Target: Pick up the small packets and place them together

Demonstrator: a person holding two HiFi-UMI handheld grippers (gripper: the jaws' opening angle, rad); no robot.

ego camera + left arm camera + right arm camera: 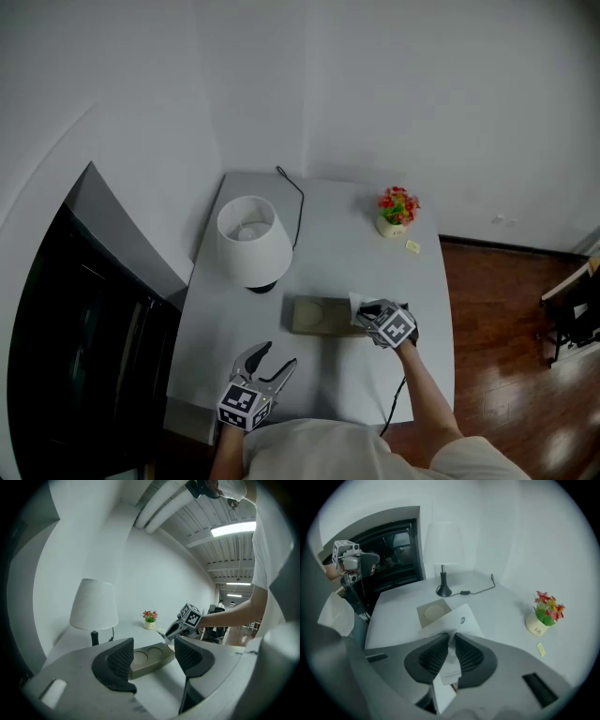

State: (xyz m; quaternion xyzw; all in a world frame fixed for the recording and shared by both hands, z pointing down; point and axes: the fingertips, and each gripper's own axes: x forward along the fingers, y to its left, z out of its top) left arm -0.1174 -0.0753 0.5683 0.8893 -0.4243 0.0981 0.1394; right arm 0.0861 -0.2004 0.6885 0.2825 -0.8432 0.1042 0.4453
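OK, my R gripper [451,641] is pinched shut on a thin white packet [454,620], tan tray [434,611] just ahead. Flat, slick-looking thing: could slide out or twist if I swing fast. L gripper [152,656] part-open, empty. Yellow packet [541,649] far right, by flowerpot [537,624].

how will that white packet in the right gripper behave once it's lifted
Probably floppy: the white packet looks thin and sheet-like where the right gripper pinches it. Likely very light for its area. Its smooth-looking face might slide a little in the grip.
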